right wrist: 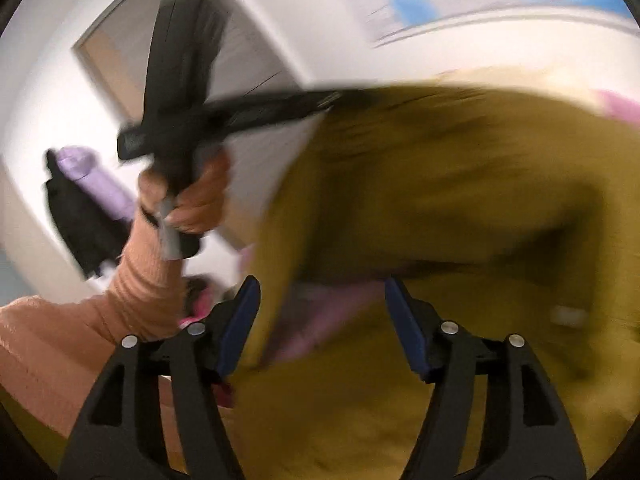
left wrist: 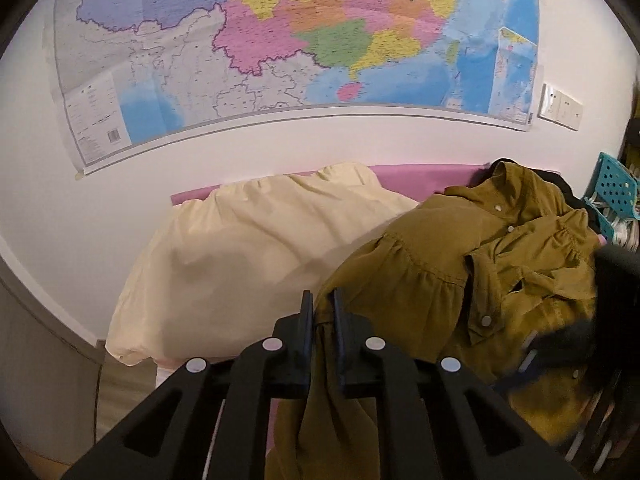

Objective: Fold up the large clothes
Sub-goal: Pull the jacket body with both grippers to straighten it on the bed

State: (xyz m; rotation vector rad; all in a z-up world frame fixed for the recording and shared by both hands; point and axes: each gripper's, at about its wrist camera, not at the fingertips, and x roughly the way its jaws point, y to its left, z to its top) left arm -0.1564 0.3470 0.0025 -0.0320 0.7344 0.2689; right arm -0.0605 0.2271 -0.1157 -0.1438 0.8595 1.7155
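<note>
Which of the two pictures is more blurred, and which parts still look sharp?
Right wrist view: strong motion blur smears the olive shirt and wall; only the open right gripper stays sharp. Left wrist view: mostly sharp, the map bowed by the fisheye; the left gripper pinches the shirt.

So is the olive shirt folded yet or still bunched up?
Still bunched up: the olive shirt lies crumpled, collar and button placket twisted, one edge pinched in the left gripper.

A home bedroom; pillow (left wrist: pixel 240 248) on pink bedding (left wrist: pixel 420 176), wall map (left wrist: pixel 280 40) above.
</note>
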